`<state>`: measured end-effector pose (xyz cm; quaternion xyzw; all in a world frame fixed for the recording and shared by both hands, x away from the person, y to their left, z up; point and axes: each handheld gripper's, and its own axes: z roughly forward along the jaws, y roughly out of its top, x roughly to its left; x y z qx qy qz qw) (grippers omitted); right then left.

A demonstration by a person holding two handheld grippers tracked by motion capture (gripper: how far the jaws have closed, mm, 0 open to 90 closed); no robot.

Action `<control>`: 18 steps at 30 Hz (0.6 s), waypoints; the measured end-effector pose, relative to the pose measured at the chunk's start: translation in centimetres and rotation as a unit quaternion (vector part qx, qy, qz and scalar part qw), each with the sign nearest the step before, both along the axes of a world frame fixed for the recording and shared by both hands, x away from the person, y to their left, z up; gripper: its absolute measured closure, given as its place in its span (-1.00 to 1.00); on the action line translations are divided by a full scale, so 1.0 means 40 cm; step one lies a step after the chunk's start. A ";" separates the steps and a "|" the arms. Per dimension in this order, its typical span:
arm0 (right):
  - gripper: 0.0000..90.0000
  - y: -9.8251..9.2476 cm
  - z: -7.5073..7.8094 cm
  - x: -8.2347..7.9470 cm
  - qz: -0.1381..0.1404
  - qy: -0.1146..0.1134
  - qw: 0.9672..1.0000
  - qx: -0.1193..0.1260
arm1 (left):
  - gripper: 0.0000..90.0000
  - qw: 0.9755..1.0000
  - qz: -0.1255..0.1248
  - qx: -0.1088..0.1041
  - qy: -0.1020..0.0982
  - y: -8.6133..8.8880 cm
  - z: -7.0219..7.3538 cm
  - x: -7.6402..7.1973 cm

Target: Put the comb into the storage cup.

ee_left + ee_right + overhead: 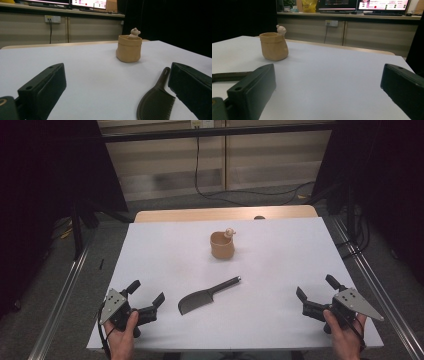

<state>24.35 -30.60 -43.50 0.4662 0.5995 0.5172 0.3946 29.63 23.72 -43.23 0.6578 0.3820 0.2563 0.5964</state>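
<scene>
A dark comb with a long handle lies flat near the front middle of the white table. Behind it stands a tan sack-shaped cup with a small bear figure on its rim. My left gripper rests at the front left, open and empty, with the comb just inside its right jaw's line of sight and the cup farther off. At the front right my right gripper is open too, with nothing between its jaws; the cup stands ahead to its left.
The white sheet covers a wooden table whose far edge shows beyond it. Metal rails run along both sides on the grey floor. Cables trail over the floor behind, and monitors stand on a counter at the back.
</scene>
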 end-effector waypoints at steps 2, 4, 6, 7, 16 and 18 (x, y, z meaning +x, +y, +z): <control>-1.00 0.000 0.000 0.000 0.002 0.000 1.000 0.000 | -0.95 1.000 -0.005 0.015 -0.003 0.003 0.003 0.001; -1.00 -0.001 -0.001 0.000 0.002 0.001 1.000 0.000 | -0.95 1.000 -0.004 0.017 -0.002 0.005 0.005 0.001; -1.00 -0.004 -0.001 -0.002 0.001 0.003 1.000 0.003 | -0.95 1.000 -0.006 0.013 -0.002 0.009 0.008 0.003; -1.00 -0.007 -0.001 -0.004 0.000 0.002 1.000 0.005 | -0.95 1.000 -0.010 0.011 0.002 0.010 0.009 0.005; -1.00 -0.005 -0.001 -0.004 0.008 -0.001 1.000 0.004 | -0.92 0.999 -0.031 -0.005 0.020 0.010 0.016 0.015; -1.00 -0.006 -0.002 -0.001 0.008 0.000 1.000 0.004 | -0.92 0.999 -0.032 -0.001 0.020 0.013 0.020 0.020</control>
